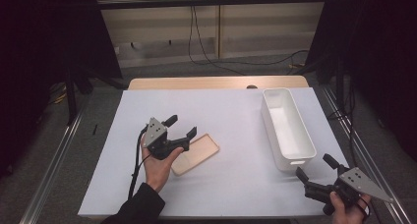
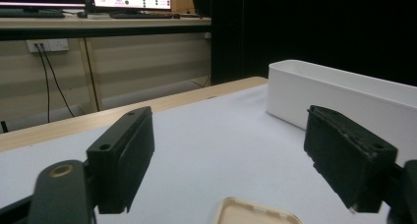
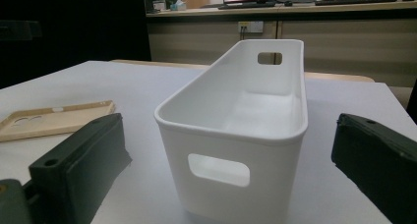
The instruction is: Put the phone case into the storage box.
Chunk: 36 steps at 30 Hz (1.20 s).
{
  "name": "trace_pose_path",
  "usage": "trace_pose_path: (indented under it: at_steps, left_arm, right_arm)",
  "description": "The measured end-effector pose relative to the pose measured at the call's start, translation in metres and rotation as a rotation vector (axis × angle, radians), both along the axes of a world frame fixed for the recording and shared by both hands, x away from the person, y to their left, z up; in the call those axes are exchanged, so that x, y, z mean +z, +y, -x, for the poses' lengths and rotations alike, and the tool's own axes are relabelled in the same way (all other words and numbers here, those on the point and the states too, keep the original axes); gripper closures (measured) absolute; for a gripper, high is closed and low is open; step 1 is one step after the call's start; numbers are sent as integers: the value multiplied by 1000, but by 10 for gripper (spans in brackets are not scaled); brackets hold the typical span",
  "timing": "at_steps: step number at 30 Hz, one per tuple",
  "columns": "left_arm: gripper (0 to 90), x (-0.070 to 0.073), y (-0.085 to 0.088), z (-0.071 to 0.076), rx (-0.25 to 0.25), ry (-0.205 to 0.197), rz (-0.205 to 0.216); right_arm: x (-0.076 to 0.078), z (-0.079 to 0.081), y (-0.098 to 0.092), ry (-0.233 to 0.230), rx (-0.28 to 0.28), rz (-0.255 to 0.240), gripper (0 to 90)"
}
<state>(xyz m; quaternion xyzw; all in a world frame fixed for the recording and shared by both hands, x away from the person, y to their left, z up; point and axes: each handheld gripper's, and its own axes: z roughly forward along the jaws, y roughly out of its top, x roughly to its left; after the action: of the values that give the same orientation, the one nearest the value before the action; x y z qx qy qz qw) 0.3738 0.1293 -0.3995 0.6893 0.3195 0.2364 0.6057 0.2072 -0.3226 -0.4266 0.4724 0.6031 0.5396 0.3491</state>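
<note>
Beige phone case [image 1: 195,154] under raised left gripper [image 1: 183,126], fingers apart, empty.

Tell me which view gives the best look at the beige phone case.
The high view: the beige phone case lies flat on the white mat, nearly whole, just beyond the left gripper. The left gripper view catches only one rounded end at its bottom edge. The right gripper view shows it side-on, low and partly cropped.
</note>
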Motion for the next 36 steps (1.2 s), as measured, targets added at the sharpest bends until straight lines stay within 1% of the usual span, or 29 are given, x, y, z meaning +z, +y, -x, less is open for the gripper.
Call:
trace_pose_path:
  at_steps: [1,3,4,5,6,7,8,11,12,14,15,16,18,19,21,23,24,28,29,30,31,32,34,35,36]
  left_arm:
    - [210,0,0,-3,7,0,10]
    - [247,-1,-1,-6,14,-1,10]
    - [247,-1,-1,-8,21,-1,7]
    - [283,-2,0,-9,21,-1,7]
    - [301,-2,0,-10,17,-2,2]
    - [301,-3,1,-10,15,6,6]
    - [341,-3,2,-10,15,7,3]
    - [368,-3,4,-12,18,12,16]
    - [390,-3,5,-12,17,14,14]
    - [399,-4,5,-12,17,20,5]
    - [408,-4,6,-12,15,14,-10]
    - [423,-4,5,-12,12,12,-19]
    - [486,-5,3,-12,1,17,-12]
    - [502,-5,3,-12,-5,13,-23]
    - [547,-5,2,-11,-14,10,-28]
    - [560,-5,1,-11,-20,21,-25]
    - [580,-5,1,-11,-26,24,-27]
    - [688,-5,2,-11,-36,24,-27]
    - [741,-5,2,-11,-35,22,-24]
    - [741,-4,2,-11,-47,14,-23]
    - [761,-4,2,-10,-57,17,-10]
    - [782,-4,2,-11,-63,11,-15]
    - [821,-4,0,-10,-77,17,-7]
    - [841,-3,0,-10,-83,17,-15]
    - [867,-3,-1,-10,-88,24,-22]
  right_arm:
    - [0,0,0,1,0,0,0]
    - [0,0,0,0,2,3,0]
    - [0,0,0,0,2,3,0]
    - [0,0,0,0,1,1,0]
    - [0,0,0,0,0,-1,0]
    - [0,0,0,0,0,-1,0]
    - [0,0,0,1,0,1,0]
    - [0,0,0,-1,-2,2,0]
    - [0,0,0,0,-2,1,0]
    - [0,0,0,0,1,2,0]
    - [0,0,0,0,3,2,0]
    - [0,0,0,0,3,2,0]
    - [0,0,0,0,2,1,0]
    - [0,0,-1,-1,3,6,0]
    - [0,0,-1,-6,1,7,0]
    - [0,0,-1,-4,3,9,0]
    - [0,0,-1,-4,5,10,0]
    - [0,0,-1,-4,7,7,0]
    - [0,0,-1,-3,8,7,0]
    - [0,0,-1,-3,8,7,0]
    - [0,0,-1,-3,8,6,0]
    - [0,0,-1,-2,9,6,0]
    - [0,0,-1,-2,9,8,0]
    - [0,0,-1,-3,10,8,0]
    - [0,0,-1,-3,10,7,0]
